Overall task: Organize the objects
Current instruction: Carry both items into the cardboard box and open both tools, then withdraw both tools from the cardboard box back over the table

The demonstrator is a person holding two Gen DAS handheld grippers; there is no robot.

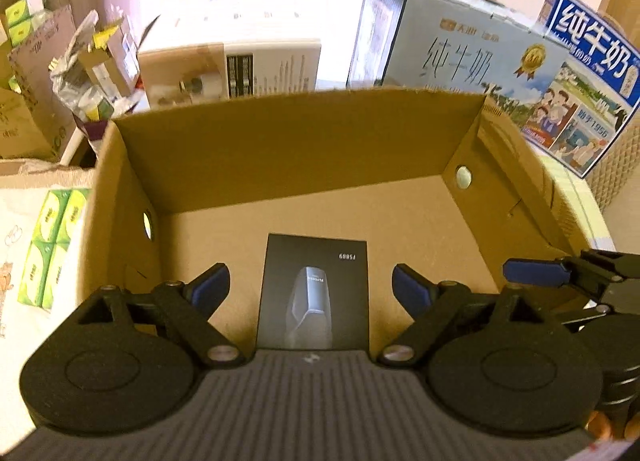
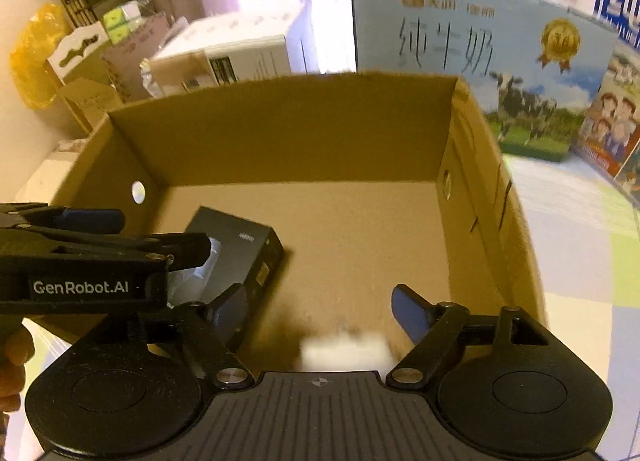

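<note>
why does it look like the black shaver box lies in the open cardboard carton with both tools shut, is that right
Not quite: both tools are open. The left tool and right tool show spread blue pads in their own wrist views. The black shaver box does lie in the open cardboard carton.

Matt corrugated-cardboard box [image 1: 304, 141], seemingly smooth.

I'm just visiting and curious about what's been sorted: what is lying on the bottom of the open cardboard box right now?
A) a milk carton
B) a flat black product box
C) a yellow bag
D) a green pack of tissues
B: the black product box lies on the floor of the cardboard box, between the left gripper fingers, which stand open.
</note>
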